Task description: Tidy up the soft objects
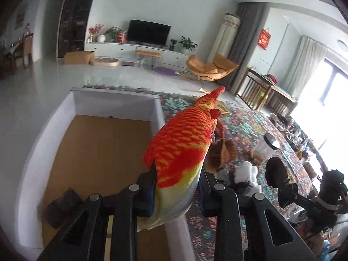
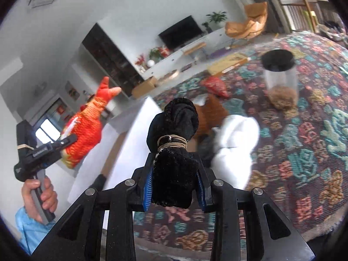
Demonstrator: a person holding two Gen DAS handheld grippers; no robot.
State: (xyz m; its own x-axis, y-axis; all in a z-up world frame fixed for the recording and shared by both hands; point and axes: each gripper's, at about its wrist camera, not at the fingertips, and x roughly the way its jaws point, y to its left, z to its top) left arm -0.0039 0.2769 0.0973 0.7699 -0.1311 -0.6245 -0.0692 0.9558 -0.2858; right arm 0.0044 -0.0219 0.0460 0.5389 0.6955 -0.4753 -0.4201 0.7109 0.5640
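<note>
Left gripper (image 1: 177, 192) clamped on tail end of orange-red plush fish (image 1: 184, 139), over white box's (image 1: 117, 103) right wall; right gripper (image 2: 175, 190) pinching black string-tied cloth bundle (image 2: 174, 143); both look light, squashy, best held mid-body.

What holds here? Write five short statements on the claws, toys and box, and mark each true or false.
1. The left claw grips an orange fish toy. True.
2. The right claw is empty. False: it is shut on a black bundle tied with string.
3. The box is full of toys. False: only one dark thing shows on its floor.
4. A white plush lies on the patterned cloth. True.
5. The jar has a red lid. False: its lid is black.
</note>
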